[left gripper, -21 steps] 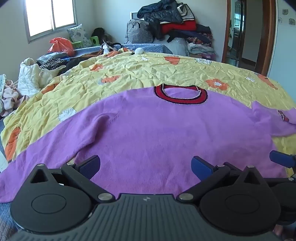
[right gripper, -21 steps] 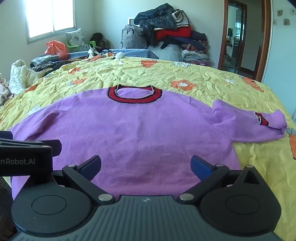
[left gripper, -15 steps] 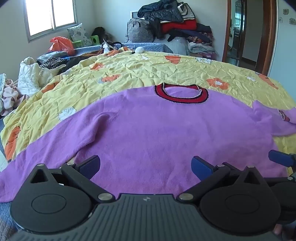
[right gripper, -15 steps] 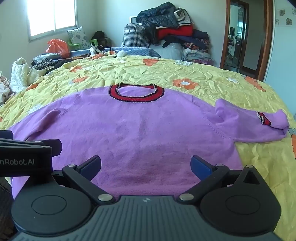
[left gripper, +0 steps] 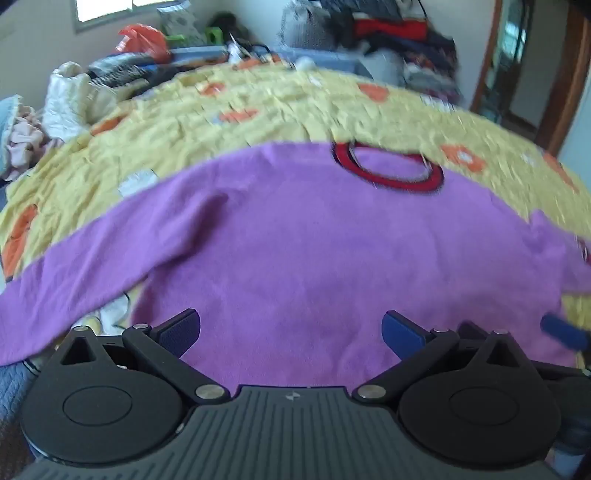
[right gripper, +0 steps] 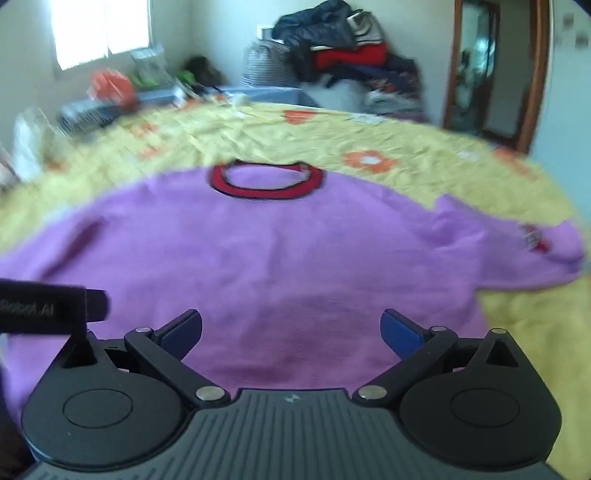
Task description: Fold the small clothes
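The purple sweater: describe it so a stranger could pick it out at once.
Find the bed under the yellow bedspread with orange flowers. Spread flat on its near half lies the purple sweater, sleeves out to both sides. Its red, dark-edged collar sets it apart from the dark clothes pile against the far wall.

Pretty lived-in bedroom: a bed with a wrinkly yellow bedspread [right gripper: 424, 147] with orange flowers fills most of the view. Bright window [right gripper: 99, 33] up at 11 o'clock, a wooden door frame [right gripper: 535, 74] at 2 o'clock, and a heap of clothes [right gripper: 343, 48] stacked against the pale wall at 12.
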Demonstrator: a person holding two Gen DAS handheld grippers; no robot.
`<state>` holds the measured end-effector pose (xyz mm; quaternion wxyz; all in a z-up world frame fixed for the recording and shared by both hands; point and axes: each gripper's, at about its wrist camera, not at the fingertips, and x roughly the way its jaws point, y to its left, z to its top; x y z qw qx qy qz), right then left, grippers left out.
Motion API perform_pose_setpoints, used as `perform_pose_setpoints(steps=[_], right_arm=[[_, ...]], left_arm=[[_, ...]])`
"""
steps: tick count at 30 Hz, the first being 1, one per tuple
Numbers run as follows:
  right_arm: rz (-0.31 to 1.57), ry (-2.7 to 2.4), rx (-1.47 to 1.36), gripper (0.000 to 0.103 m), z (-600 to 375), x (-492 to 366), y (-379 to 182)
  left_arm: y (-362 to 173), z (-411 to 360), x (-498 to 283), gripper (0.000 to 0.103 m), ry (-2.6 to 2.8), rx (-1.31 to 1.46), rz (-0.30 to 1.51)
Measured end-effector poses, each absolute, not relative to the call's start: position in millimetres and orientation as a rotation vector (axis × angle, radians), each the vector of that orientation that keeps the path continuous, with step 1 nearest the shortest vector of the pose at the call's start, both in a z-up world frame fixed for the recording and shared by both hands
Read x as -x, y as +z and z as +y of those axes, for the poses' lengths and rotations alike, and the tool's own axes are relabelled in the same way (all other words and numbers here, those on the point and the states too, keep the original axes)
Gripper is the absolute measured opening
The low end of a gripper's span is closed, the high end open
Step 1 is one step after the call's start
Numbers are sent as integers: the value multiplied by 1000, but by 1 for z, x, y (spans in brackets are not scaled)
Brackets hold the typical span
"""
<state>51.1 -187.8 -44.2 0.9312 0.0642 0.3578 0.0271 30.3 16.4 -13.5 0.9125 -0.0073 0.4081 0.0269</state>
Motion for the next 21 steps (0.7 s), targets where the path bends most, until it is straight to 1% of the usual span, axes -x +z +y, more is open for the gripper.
perform_pose_setpoints(steps=[3, 7, 10, 21], right_arm=[[735, 50, -100, 103, -191, -55, -45], [759, 64, -151, 103, -200, -61, -45], [775, 33, -112, 103, -201, -66, -45], [799, 15, -112, 103, -205, -73, -35]], left_arm=[[-11, 13, -32, 103, 101, -16, 846], [-10, 1, -36, 103, 122, -97, 862], [-10, -8, -38, 103, 132, -155, 852], [-4, -17, -46, 103, 116, -140, 863]])
